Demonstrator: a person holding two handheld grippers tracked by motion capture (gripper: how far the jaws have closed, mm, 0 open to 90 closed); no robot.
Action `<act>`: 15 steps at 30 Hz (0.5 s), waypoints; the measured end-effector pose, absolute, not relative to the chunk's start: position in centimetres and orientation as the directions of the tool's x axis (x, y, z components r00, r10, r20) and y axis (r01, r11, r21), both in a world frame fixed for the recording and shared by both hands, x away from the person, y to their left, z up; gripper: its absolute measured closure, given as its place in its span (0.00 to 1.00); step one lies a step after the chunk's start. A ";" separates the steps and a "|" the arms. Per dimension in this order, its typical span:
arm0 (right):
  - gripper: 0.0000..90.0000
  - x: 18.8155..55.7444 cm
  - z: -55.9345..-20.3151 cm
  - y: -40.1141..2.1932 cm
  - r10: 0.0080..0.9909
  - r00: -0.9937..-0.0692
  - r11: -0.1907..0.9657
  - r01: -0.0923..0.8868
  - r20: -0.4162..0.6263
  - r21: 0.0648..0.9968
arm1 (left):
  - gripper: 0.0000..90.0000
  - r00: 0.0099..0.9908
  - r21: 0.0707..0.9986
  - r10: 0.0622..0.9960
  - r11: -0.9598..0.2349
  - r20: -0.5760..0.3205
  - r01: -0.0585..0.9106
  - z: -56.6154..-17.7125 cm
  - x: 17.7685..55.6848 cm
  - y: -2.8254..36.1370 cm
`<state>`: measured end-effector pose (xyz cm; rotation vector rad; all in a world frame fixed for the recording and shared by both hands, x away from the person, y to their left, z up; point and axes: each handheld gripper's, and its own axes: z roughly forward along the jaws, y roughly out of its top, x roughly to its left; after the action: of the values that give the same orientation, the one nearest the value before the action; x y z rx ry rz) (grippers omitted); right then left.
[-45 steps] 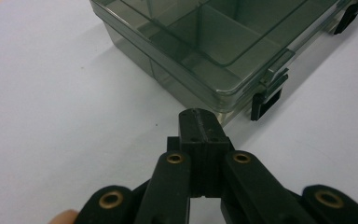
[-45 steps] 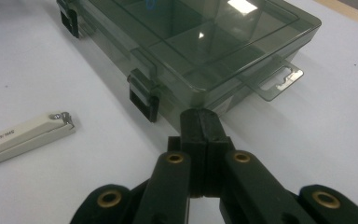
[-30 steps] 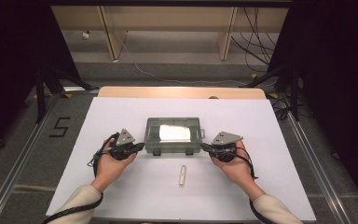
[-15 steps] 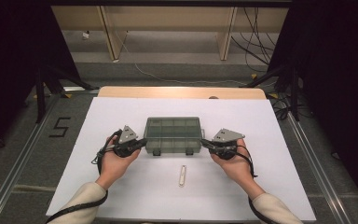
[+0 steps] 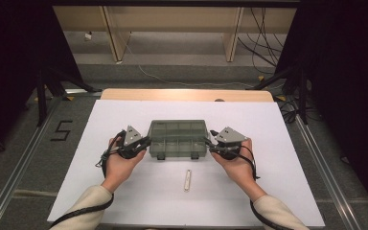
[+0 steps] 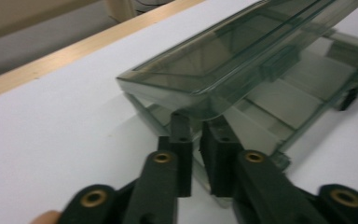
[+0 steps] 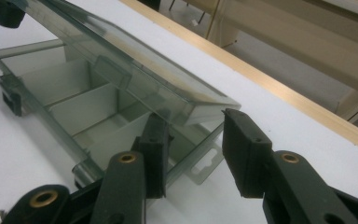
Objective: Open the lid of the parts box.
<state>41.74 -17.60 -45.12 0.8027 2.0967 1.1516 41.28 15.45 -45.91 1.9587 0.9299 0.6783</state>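
Note:
A smoky clear compartment box (image 5: 178,139) lies mid-table between my two grippers. Its lid (image 6: 223,60) stands tilted a little above the base (image 6: 289,102). My left gripper (image 5: 146,143) is at the box's left end. Its jaws have just been opening and stand a narrow gap apart (image 6: 199,128), with the lid's corner over their tips. My right gripper (image 5: 210,143) is at the right end. Its jaws have also just been opening and are wide apart (image 7: 195,119). The lid's corner (image 7: 205,109) sits between them, against one jaw and apart from the other. The compartments (image 7: 74,107) look empty.
A small white stick (image 5: 188,180) lies on the white sheet (image 5: 124,191) in front of the box. The table's wooden far edge (image 5: 187,94) runs behind it. A "5" (image 5: 62,130) is marked on the floor at the left.
The bright reflection that lay on the lid one second ago is gone, and the lid looks flatter from above. Both hands stay at the box's ends.

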 end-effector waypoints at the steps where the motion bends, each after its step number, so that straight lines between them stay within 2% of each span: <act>1: 0.69 41.8 -45.1 -17.5 0.746 -0.629 0.435 0.213 -0.218 0.875 | 0.84 0.568 0.860 0.813 -0.376 0.128 0.345 -45.8 41.3 15.5; 6: 0.70 42.1 -44.9 -17.3 0.756 -0.613 0.429 0.201 -0.229 0.881 | 0.78 0.535 0.887 0.826 -0.370 0.177 0.278 -45.3 41.5 15.4; 15: 0.75 42.8 -44.1 -17.2 0.775 -0.578 0.413 0.158 -0.255 0.897 | 0.83 0.517 0.905 0.825 -0.377 0.230 0.198 -44.6 42.4 14.8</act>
<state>42.85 -17.24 -44.15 0.7905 1.9918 1.1648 42.39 14.83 -44.59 1.8613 0.8453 0.8795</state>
